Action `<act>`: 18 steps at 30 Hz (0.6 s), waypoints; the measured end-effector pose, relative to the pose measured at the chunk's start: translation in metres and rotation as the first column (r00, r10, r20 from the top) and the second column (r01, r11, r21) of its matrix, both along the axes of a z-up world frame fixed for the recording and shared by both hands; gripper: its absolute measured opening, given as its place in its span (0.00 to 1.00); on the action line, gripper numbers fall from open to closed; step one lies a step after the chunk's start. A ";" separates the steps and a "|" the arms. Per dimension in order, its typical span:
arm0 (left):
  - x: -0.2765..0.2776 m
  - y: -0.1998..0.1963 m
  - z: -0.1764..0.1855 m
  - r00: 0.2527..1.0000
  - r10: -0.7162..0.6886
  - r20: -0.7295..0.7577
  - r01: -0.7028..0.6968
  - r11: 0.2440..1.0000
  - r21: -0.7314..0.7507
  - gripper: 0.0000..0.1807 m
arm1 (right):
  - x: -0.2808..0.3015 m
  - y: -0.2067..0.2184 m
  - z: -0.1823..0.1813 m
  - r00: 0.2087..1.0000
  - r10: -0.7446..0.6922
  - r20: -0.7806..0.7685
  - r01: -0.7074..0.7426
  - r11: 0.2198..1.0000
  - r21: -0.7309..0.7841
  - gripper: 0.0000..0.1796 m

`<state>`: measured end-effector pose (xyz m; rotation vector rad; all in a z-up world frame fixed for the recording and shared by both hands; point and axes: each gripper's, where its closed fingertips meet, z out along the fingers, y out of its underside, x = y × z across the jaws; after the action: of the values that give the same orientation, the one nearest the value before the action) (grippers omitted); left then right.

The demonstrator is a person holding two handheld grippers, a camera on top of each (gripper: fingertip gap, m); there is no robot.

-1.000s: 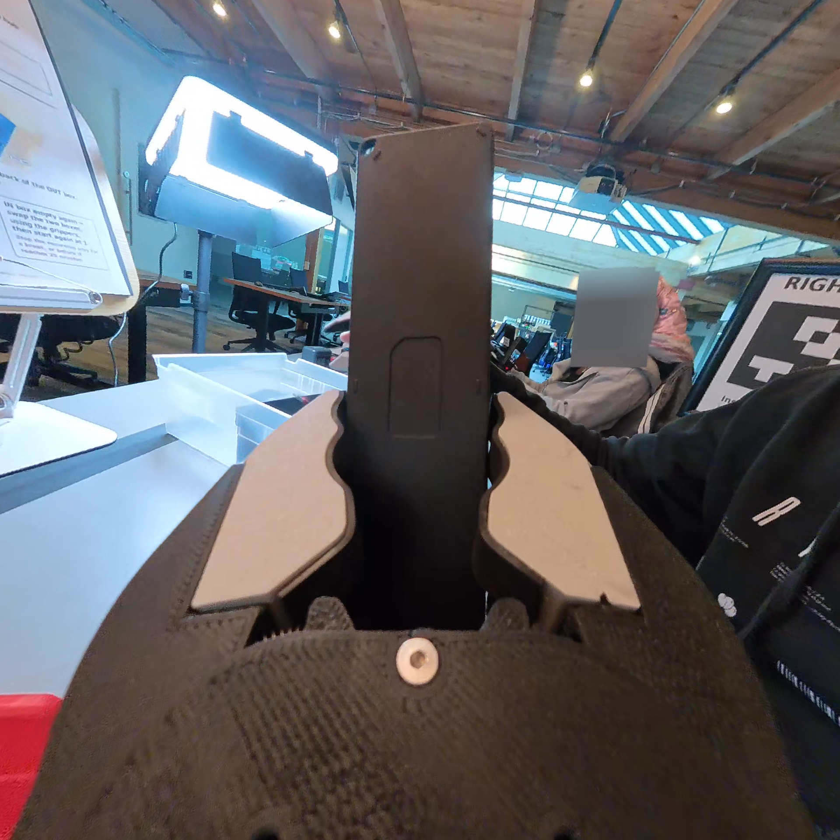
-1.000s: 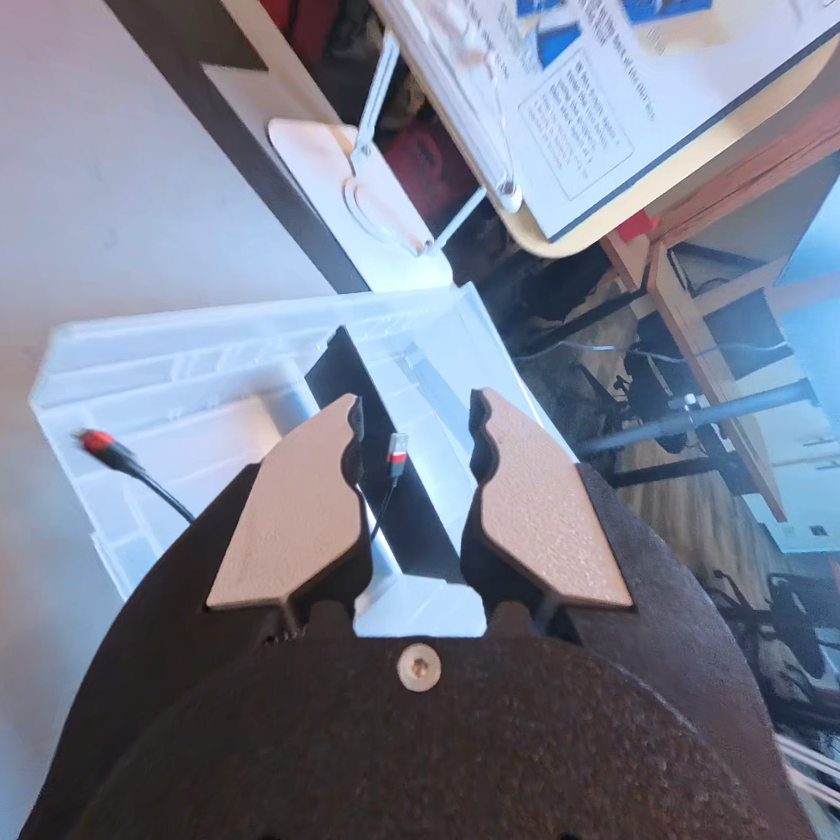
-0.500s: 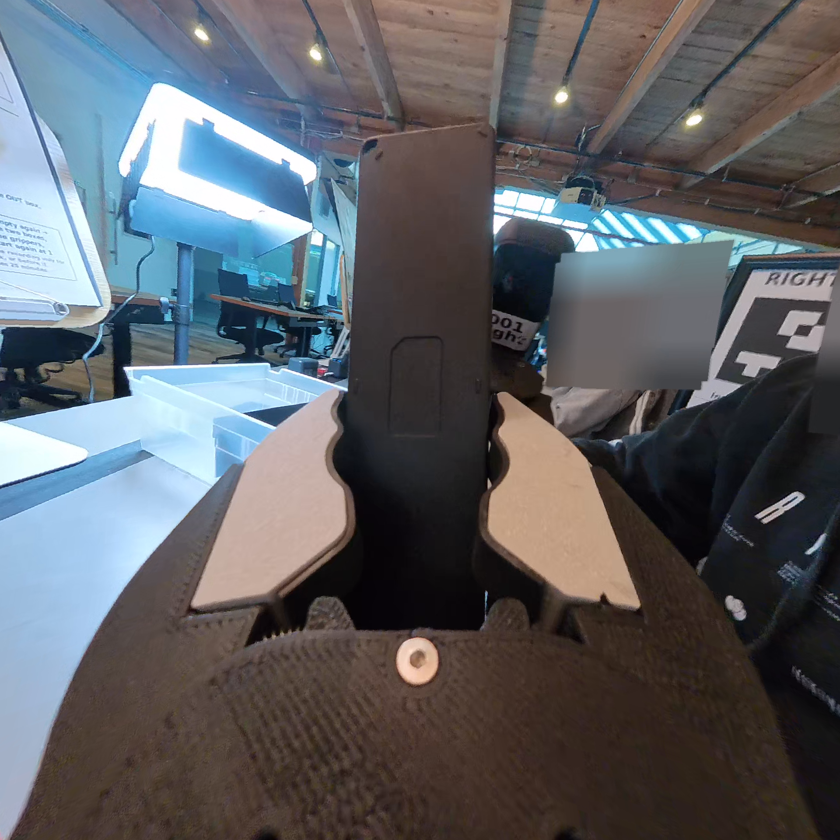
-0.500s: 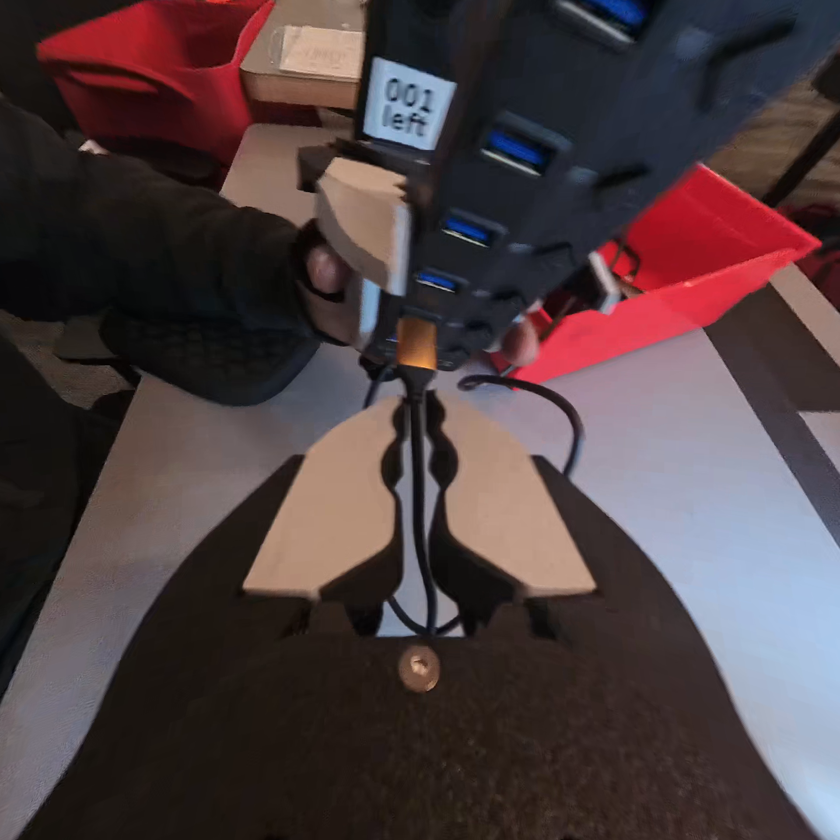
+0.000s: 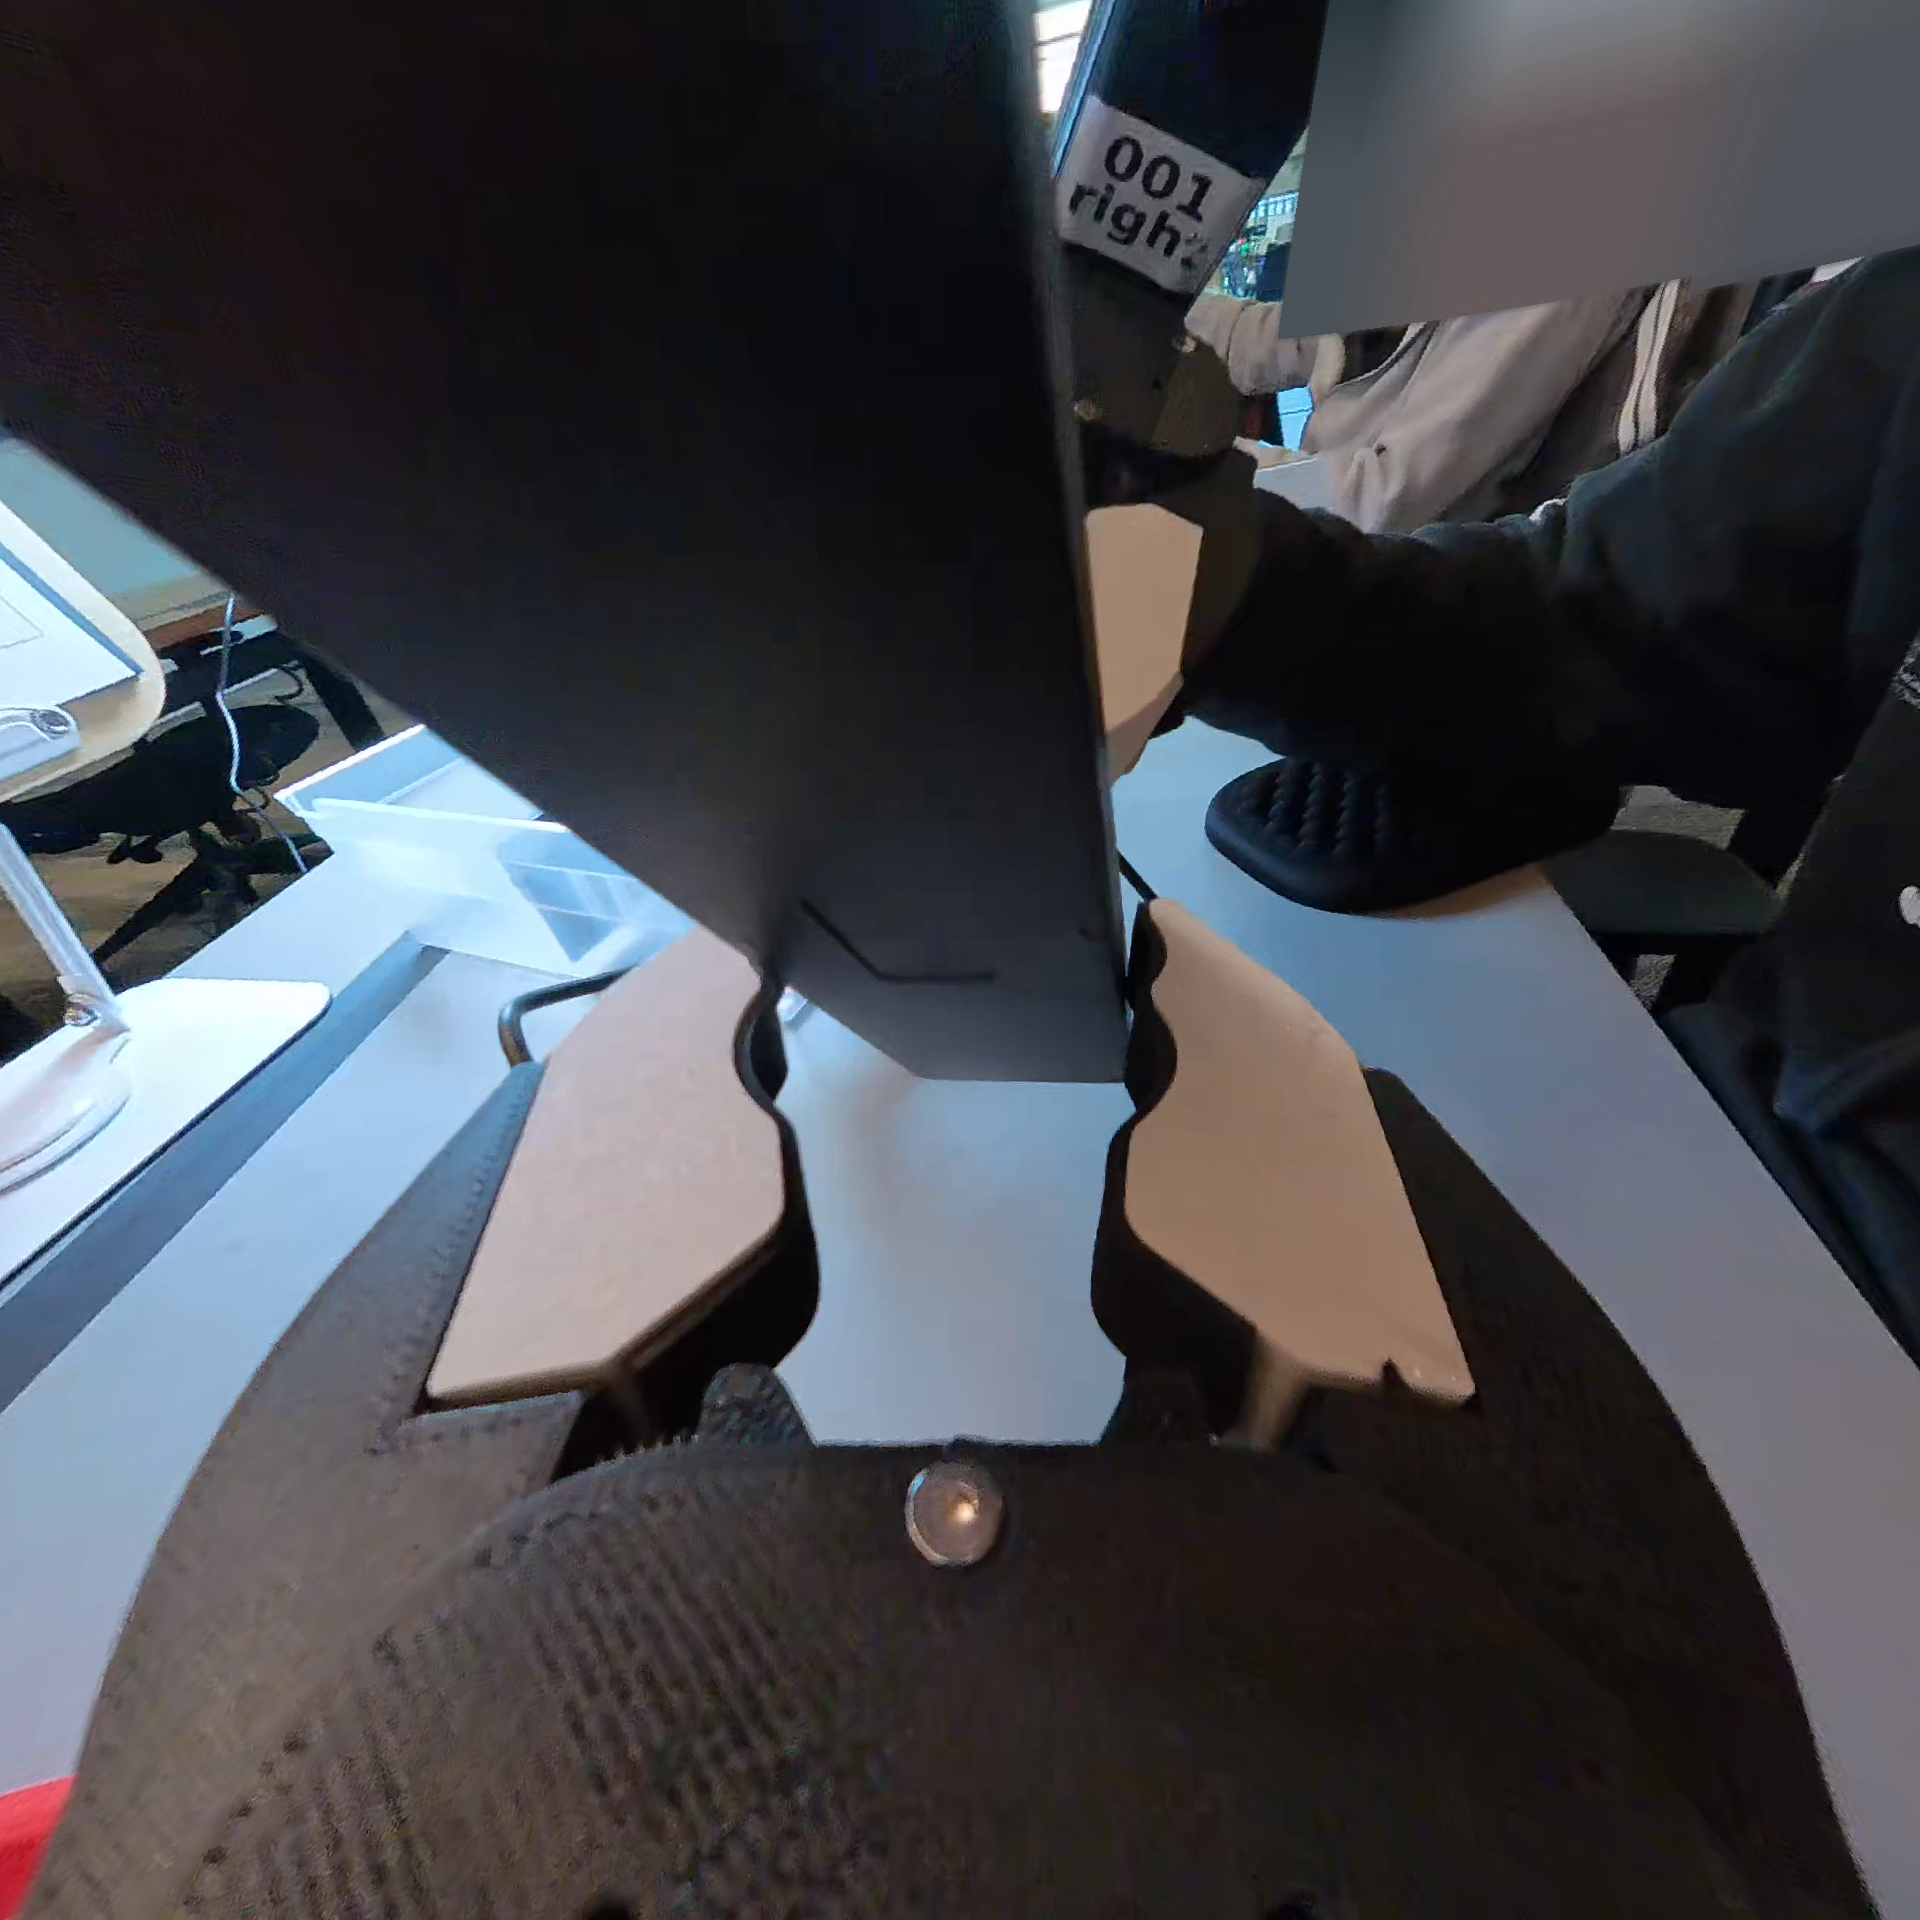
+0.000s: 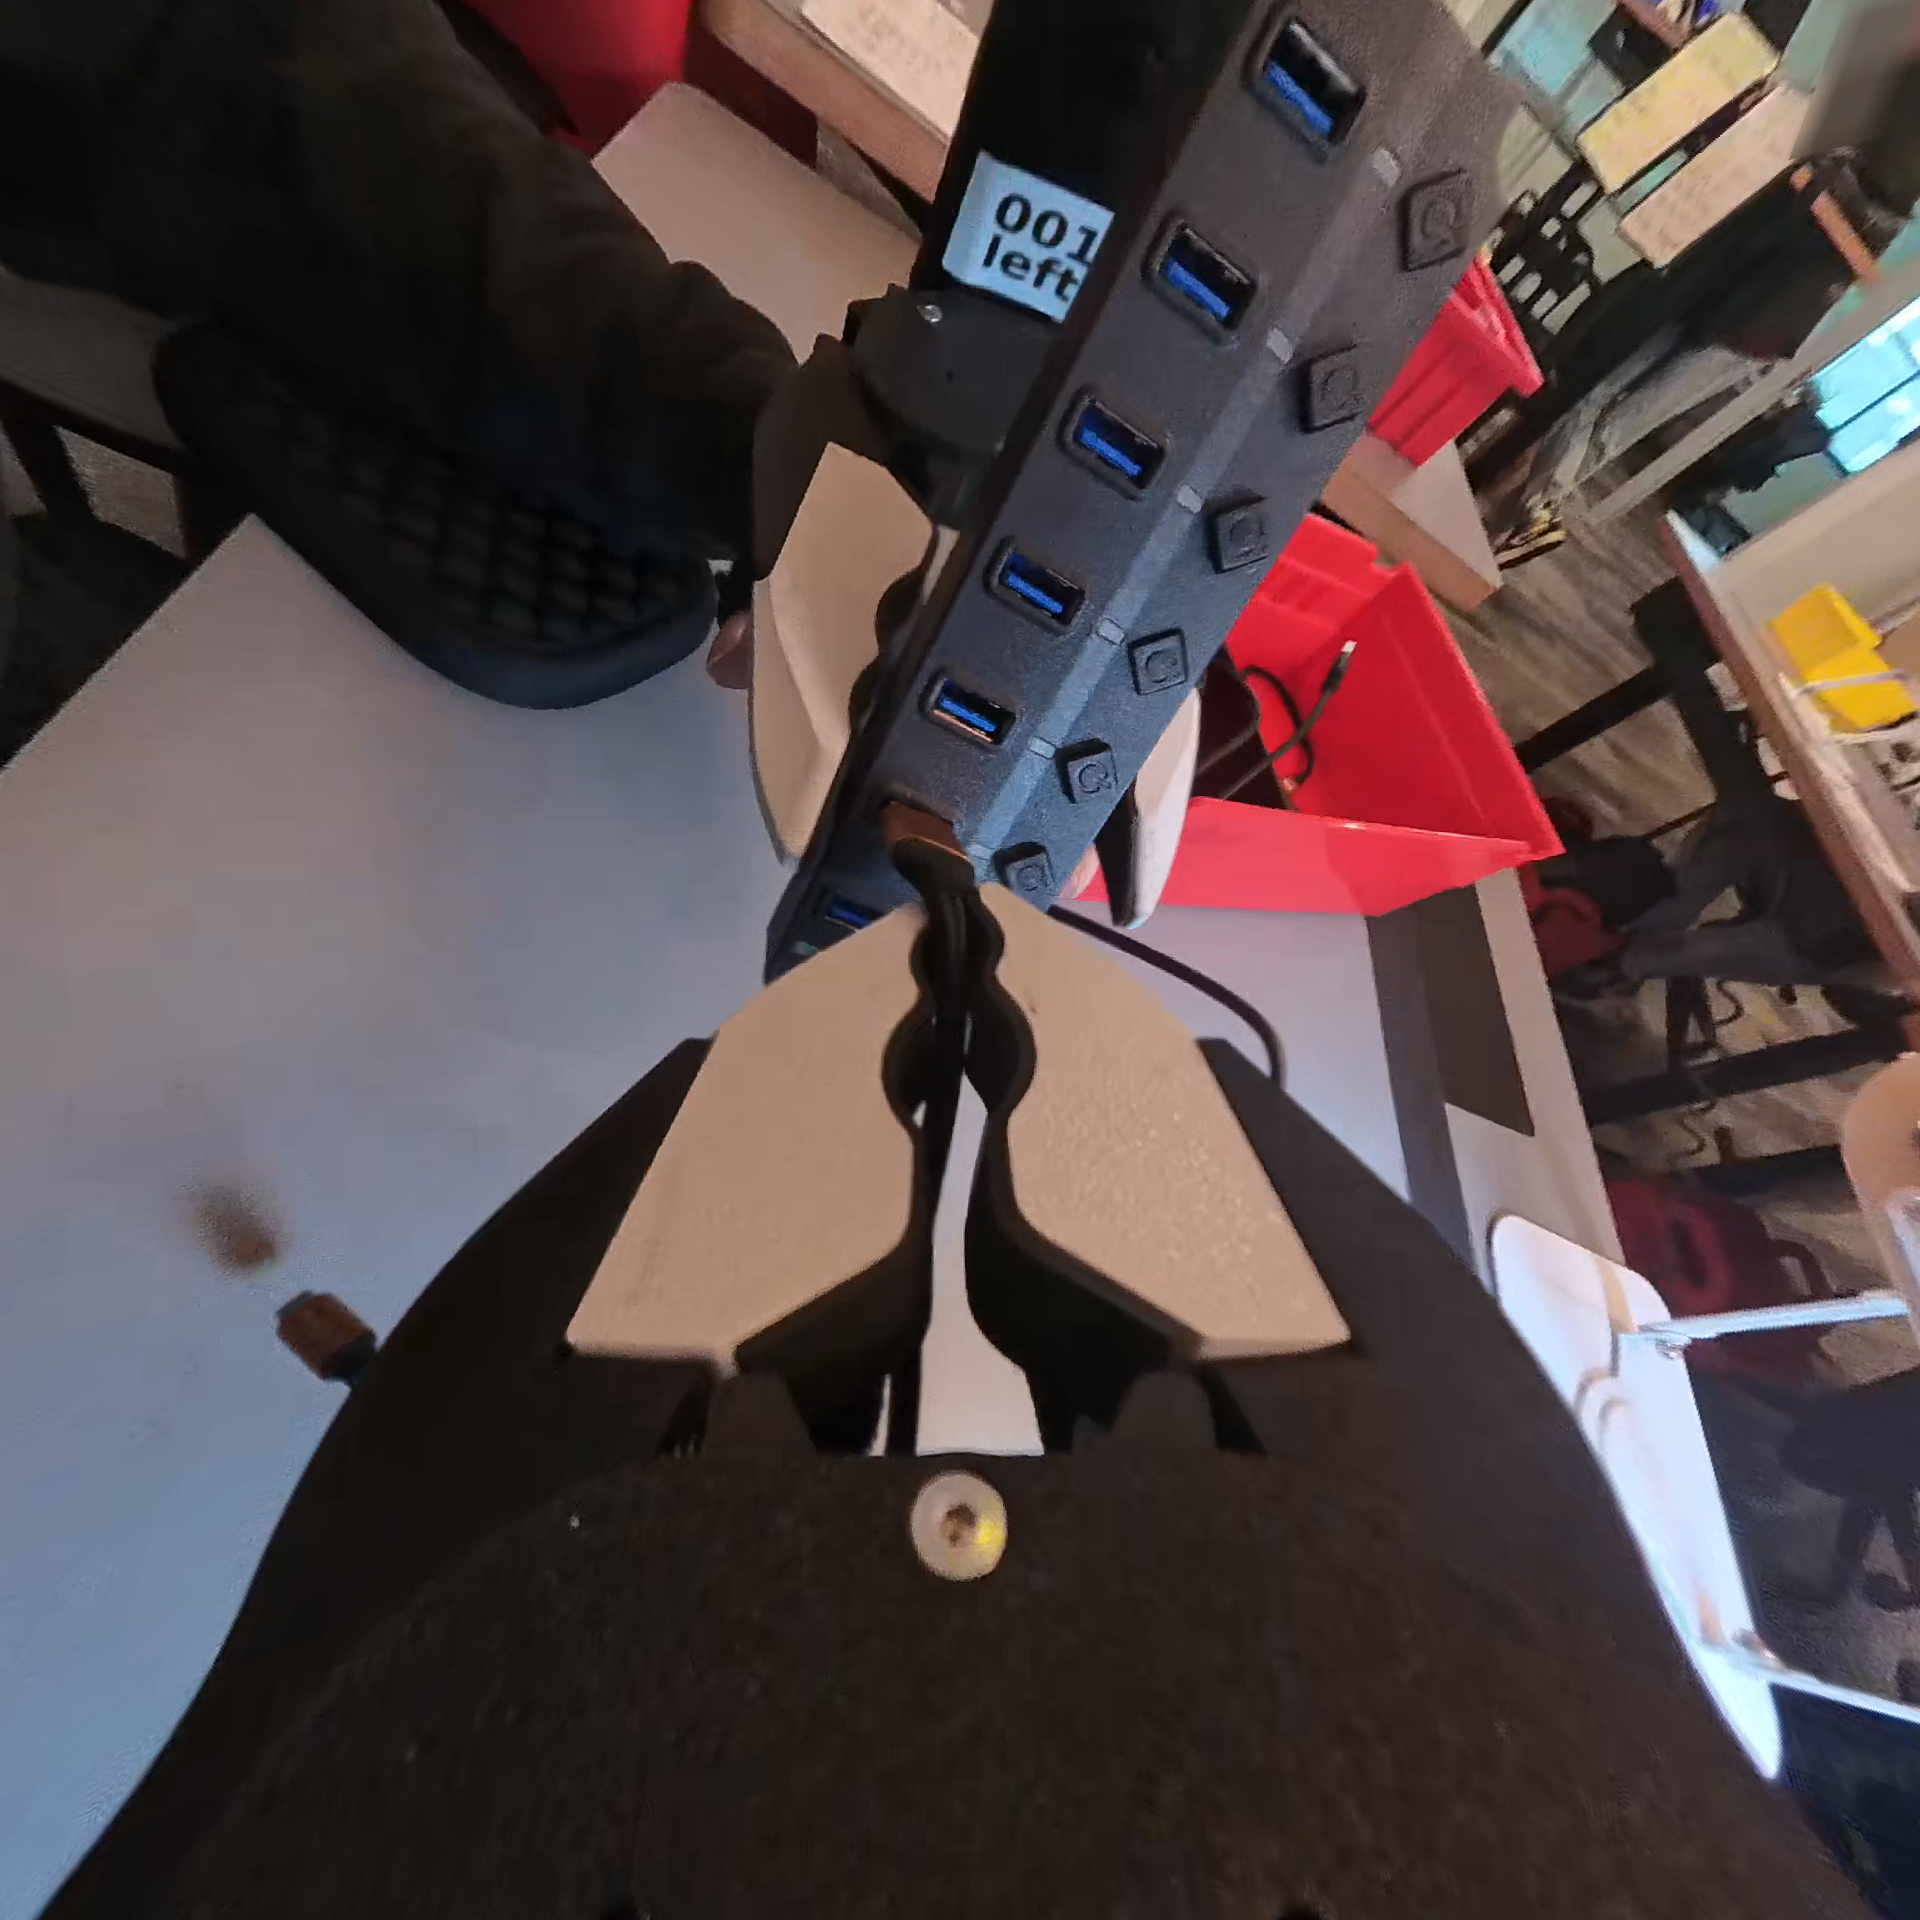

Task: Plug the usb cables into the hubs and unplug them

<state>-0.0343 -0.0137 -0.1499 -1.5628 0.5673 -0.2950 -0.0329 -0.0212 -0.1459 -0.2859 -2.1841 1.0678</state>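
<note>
left wrist view, hub: the left gripper has its fingers clamped on the bottom end of the black hub, which stands upright over the grey bench.
left wrist view, around the hub: the right gripper sits just behind the hub's right edge; a clear bin is off to the hub's left.
right wrist view, cable: the right gripper has its fingers pinched shut on the black cable, whose orange plug looks seated in a low port on the hub.
how to do it: I'd say push or pull straight along the port, with the hub held steady.
in the way: a loose plug lies left of the hub, and a red bin is behind it. Neither blocks anything.
</note>
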 end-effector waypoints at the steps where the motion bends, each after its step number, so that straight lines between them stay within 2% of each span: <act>1: 0.001 0.000 0.000 1.000 -0.005 0.010 0.005 1.000 -0.004 0.35 | 0.000 0.000 0.001 1.000 0.007 -0.015 -0.007 1.000 0.000 0.00; 4: 0.001 0.003 -0.006 1.000 0.003 0.010 -0.003 0.999 -0.032 0.34 | 0.000 0.003 -0.004 1.000 0.003 -0.018 -0.002 1.000 0.020 0.00; 8: -0.011 0.007 -0.002 0.989 0.118 -0.084 -0.117 0.993 0.014 0.31 | -0.007 0.011 -0.008 0.997 -0.074 -0.013 0.074 0.997 0.034 0.01; 11: -0.019 0.007 0.001 0.948 0.215 -0.234 -0.205 0.976 0.070 0.31 | -0.006 0.011 -0.006 0.996 -0.082 0.026 0.082 0.997 0.008 0.12; 14: -0.012 0.007 0.001 0.912 0.239 -0.334 -0.213 0.971 0.113 0.31 | -0.010 0.007 -0.008 0.995 -0.099 0.021 0.099 0.995 0.003 0.15; 18: -0.010 0.006 -0.002 0.872 0.259 -0.415 -0.220 0.965 0.140 0.30 | -0.008 0.002 -0.014 0.998 -0.068 0.004 0.068 0.997 0.048 0.09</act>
<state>-0.0446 -0.0073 -0.1514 -1.5989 0.7070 0.2730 -0.0412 -0.0194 -0.1603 -0.3398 -2.1855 0.9776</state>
